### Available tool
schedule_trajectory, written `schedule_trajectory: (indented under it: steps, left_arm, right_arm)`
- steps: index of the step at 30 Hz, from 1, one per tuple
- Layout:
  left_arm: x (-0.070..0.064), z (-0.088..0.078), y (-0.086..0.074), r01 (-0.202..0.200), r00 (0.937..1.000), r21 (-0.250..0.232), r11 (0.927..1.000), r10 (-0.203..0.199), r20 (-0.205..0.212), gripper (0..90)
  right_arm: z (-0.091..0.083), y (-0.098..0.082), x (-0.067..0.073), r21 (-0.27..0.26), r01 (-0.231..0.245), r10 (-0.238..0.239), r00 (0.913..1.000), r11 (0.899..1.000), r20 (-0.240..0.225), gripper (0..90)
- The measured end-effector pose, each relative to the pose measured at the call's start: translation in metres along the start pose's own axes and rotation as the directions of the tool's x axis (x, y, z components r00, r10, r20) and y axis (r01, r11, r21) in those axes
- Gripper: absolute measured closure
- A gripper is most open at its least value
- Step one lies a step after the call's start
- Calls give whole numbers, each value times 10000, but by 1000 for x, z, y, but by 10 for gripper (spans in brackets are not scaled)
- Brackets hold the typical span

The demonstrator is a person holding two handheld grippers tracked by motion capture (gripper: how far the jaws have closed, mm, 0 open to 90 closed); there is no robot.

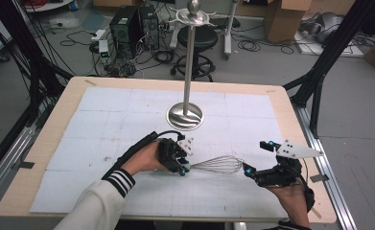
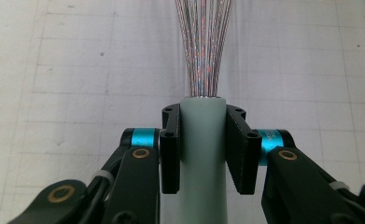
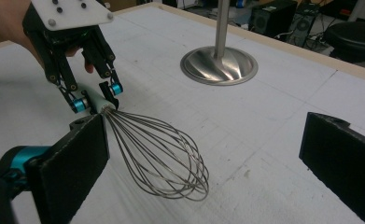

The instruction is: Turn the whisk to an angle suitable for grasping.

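Left gripper [image 2: 202, 154] — jaws pinching the pale grey-green handle of the whisk [image 3: 159, 156], wires fanning straight out ahead of them, low over the white mat [image 1: 127, 115]. Right gripper [image 1: 257, 160] — jaws spread wide, nothing between; whisk's wire head lies just ahead of its left jaw. Bare mat beyond both. Farther off, the steel stand [image 1: 185, 116], well apart from the wires.

The whisk [image 1: 217, 165] lies between the left claw [image 1: 184, 166] and right claw [image 1: 258, 158], before the stand [image 1: 185, 116].
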State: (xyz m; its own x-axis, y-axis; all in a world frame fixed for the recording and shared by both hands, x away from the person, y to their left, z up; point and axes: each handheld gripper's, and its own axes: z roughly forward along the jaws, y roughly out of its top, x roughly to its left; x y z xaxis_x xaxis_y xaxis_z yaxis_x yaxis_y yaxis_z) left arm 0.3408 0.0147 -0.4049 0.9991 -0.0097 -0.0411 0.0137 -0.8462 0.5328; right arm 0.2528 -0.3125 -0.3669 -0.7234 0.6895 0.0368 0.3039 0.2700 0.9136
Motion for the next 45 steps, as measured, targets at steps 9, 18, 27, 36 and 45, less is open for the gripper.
schedule_trajectory:
  steps: [9,18,27,36,45]
  left_arm:
    - [-1,8,4,6,10000,51,10000,-6,70,694]
    - [-1,10,5,-11,9999,-7,10000,11,-116,680]
    - [-3,-9,5,72,9986,-794,9968,-112,-508,458]
    - [-13,-44,-1,531,9861,-1772,9827,-796,-1461,216]
    - [-20,-86,-28,1194,9582,-2899,9496,-1867,-2167,17]
  right_arm:
    - [0,0,0,5,-44,44,10000,10000,21,6]
    - [-1,0,-1,10,-1,1,10000,10000,-18,5]
    - [0,0,0,-2,22,-22,10000,10000,-27,5]
    - [0,1,0,25,41,-41,10000,10000,10,5]
    - [3,5,2,-27,116,-116,9998,9999,-136,5]
